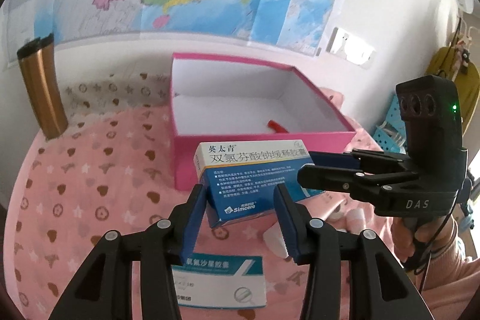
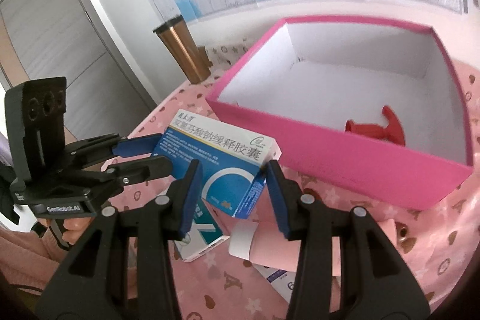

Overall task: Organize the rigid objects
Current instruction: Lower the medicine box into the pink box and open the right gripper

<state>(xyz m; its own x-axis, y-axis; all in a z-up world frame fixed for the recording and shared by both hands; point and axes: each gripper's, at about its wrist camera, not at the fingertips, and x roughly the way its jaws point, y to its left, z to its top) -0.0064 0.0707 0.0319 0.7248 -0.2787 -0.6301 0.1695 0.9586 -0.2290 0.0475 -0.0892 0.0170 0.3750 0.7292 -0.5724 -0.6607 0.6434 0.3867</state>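
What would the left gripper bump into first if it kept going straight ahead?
Probably the blue medicine box. It sits tilted right between the left gripper's open fingers, with the pink box just behind it. Depth is hard to judge through this lens.

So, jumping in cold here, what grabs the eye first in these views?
The open pink box with a red piece lying inside, past the grippers. In front of it, both the left gripper and right gripper flank a tilted blue-and-white medicine box, above a pink patterned cloth.
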